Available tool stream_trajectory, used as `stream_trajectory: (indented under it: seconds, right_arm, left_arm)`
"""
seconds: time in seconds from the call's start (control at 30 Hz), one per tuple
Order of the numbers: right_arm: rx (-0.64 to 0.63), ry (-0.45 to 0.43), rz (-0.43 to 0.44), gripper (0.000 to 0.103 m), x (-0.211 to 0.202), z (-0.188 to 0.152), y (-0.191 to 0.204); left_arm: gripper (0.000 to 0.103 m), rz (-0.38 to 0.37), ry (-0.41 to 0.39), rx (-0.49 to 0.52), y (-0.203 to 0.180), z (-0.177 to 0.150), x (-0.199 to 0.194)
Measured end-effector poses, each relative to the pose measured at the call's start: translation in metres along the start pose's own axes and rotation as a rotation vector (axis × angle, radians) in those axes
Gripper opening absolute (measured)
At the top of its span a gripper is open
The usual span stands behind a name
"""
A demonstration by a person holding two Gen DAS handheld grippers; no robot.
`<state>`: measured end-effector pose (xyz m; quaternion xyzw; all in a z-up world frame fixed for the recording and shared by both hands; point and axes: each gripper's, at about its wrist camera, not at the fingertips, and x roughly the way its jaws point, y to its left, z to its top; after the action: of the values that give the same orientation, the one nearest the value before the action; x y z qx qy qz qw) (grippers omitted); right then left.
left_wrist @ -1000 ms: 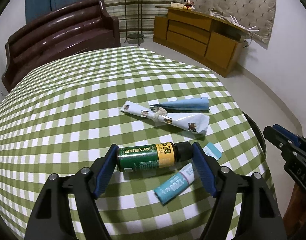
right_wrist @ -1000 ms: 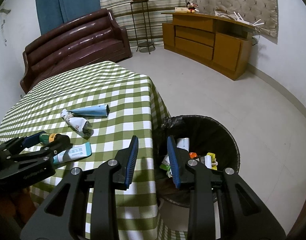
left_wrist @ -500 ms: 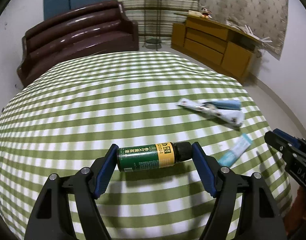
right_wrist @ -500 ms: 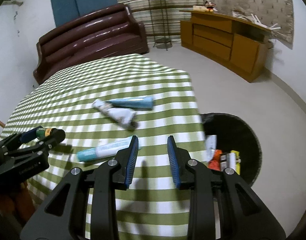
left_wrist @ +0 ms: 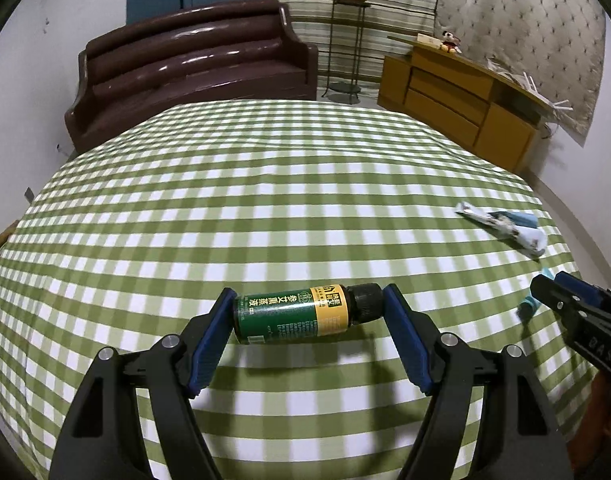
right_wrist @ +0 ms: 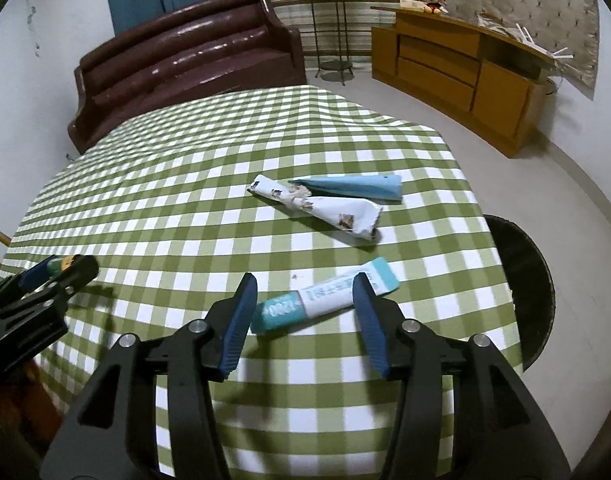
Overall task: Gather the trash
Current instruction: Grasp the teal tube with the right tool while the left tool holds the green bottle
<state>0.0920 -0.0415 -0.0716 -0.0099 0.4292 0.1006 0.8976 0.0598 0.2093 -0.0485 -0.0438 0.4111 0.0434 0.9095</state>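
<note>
Trash lay on the checked worktop [right_wrist: 185, 184]: a green bottle [left_wrist: 291, 314] was clamped end to end in the left gripper's [left_wrist: 307, 344] jaws above the cloth. A teal tube [right_wrist: 325, 300] was bracketed by the wide jaws of the right gripper [right_wrist: 303, 320]. Farther off, a white wrapper [right_wrist: 317, 210] touched a blue wrapper [right_wrist: 353, 188]. A black bin [right_wrist: 529, 280] was seen at the right edge.

Tube [right_wrist: 325, 300] before wrappers [right_wrist: 325, 204] on table [right_wrist: 165, 184]

Bin [right_wrist: 541, 280] mostly hidden behind table edge; tube [left_wrist: 530, 307] partly behind right tool [left_wrist: 545, 286].
</note>
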Motion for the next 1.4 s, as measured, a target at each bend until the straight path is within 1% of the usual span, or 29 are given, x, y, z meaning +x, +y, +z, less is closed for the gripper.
stream_trajectory:
  seconds: [0.07,0.23,0.53,0.63,0.87,0.93,1.0,1.07,1.1,1.23,1.4]
  right_arm:
    - [-0.006,0.013,-0.029,0.049,0.004,-0.001,0.007]
    - [-0.011,0.026,-0.064,0.050,0.006,-0.010,0.011]
    - [0.003,0.025,-0.104,0.050,-0.004,-0.033,-0.005]
    - [0.008,0.024,-0.099,0.050,-0.005,-0.033,-0.011]
    - [-0.011,0.009,-0.079,0.047,-0.008,-0.029,-0.018]
    - [-0.018,0.008,-0.076,0.038,-0.007,-0.024,-0.016]
    - [-0.022,0.011,-0.072,0.035,-0.005,-0.022,-0.015]
    - [-0.023,0.017,-0.068,0.029,-0.003,-0.021,-0.013]
    - [-0.024,0.024,-0.062,0.019,-0.002,-0.021,-0.013]
    - [-0.042,0.013,-0.058,0.015,-0.003,-0.022,-0.008]
    - [-0.044,0.010,-0.032,0.012,-0.009,-0.027,-0.009]
  left_arm:
    - [0.072,-0.001,0.004,-0.010,0.008,-0.001,0.001]
    - [0.072,-0.010,0.000,-0.020,0.020,-0.003,0.000]
    - [0.072,-0.034,-0.006,-0.020,0.018,-0.008,-0.003]
    - [0.072,-0.046,-0.003,-0.020,0.019,-0.010,-0.003]
    - [0.072,-0.056,-0.004,-0.008,0.006,-0.009,-0.002]
    - [0.072,-0.057,-0.003,-0.006,0.003,-0.008,0.000]
    - [0.072,-0.055,-0.002,-0.004,0.000,-0.007,0.001]
    - [0.072,-0.053,0.000,-0.003,-0.001,-0.006,0.002]
    - [0.072,-0.052,0.001,-0.004,-0.002,-0.006,0.003]
    - [0.072,-0.051,0.002,-0.004,-0.006,-0.006,0.005]
    - [0.072,-0.055,0.004,-0.001,-0.012,-0.007,0.004]
